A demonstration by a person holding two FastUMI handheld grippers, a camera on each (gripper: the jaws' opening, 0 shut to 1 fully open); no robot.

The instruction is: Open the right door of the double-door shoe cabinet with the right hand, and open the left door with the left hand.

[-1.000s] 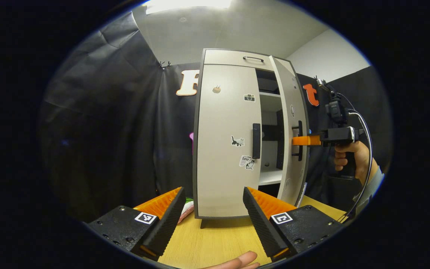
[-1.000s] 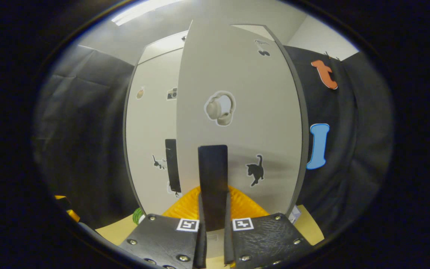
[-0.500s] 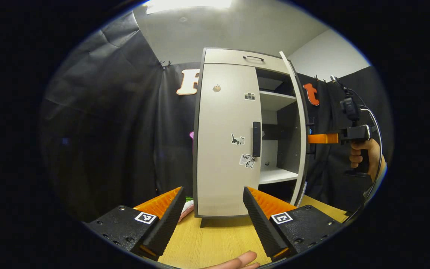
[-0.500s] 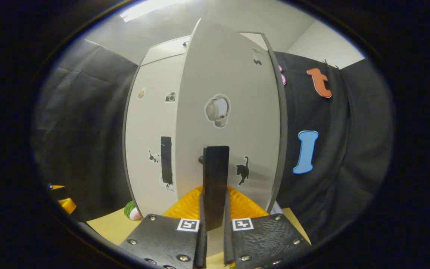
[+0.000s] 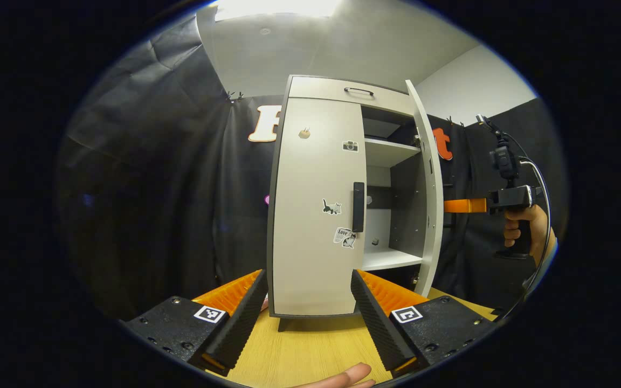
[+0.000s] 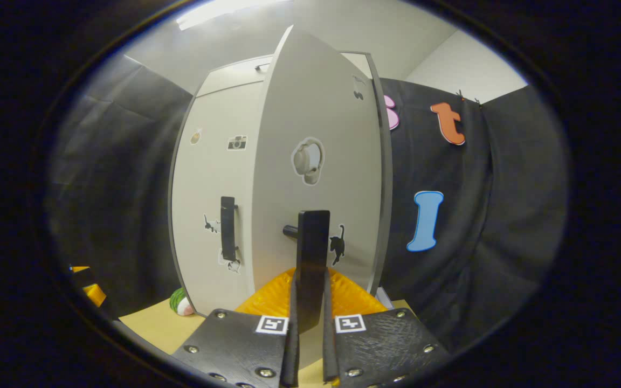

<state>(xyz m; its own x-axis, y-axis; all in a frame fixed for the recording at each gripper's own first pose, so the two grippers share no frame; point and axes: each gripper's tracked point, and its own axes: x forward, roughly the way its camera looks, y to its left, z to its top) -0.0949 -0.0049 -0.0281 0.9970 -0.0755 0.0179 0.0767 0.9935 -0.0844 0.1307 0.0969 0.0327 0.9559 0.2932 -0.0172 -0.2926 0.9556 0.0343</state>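
Right gripper (image 6: 308, 350) clamped on right door's handle (image 6: 312, 253), apparently both fingers pressing, left gripper (image 5: 306, 318) wide open, empty, left door (image 5: 313, 205) closed.

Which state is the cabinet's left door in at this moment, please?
Shut: the left door lies flush against the cabinet front, hiding its half, while the right door stands swung out, baring shelves.

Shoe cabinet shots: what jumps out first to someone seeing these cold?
The pale shoe cabinet standing on the wooden table, with its right door swung wide so the bare shelves show, while the left door with its stickers is shut. Next, the right gripper clamped on the right door's black handle. The left gripper hangs open in front of the left door, touching nothing.
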